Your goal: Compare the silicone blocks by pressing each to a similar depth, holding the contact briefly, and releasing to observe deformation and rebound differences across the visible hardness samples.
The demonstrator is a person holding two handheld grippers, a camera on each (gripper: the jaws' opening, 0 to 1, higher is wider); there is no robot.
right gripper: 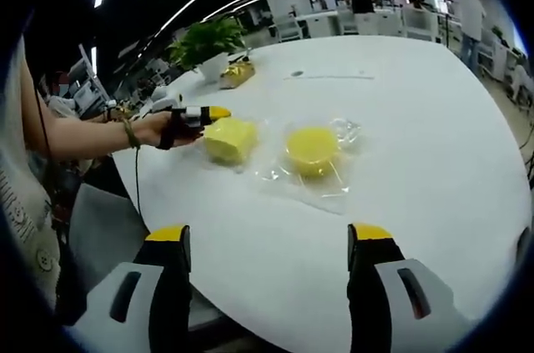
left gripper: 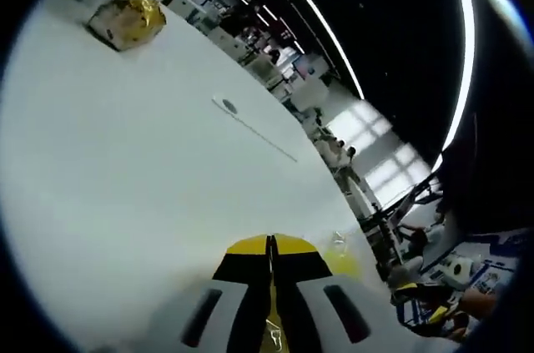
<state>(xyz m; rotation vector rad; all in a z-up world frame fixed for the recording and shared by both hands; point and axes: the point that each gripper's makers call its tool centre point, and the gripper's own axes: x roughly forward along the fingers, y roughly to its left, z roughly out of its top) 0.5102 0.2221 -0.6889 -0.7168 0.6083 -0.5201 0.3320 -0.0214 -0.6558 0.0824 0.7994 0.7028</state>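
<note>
White table (right gripper: pixel 434 111) carries two yellow samples: left gripper (right gripper: pixel 219 112), jaws together, touches the square block (right gripper: pixel 229 138); round block (right gripper: pixel 311 149) waits; right gripper (right gripper: pixel 269 249) hangs wide.

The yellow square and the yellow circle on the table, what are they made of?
The square block looks like soft matte rubber, probably silicone: smooth and dull. The round block looks the same, lying on clear crinkly plastic wrap, shiny at its folds.

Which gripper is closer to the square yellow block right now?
Left. The left gripper is at the square yellow block's edge; the right gripper hangs back over the table's near edge.
</note>
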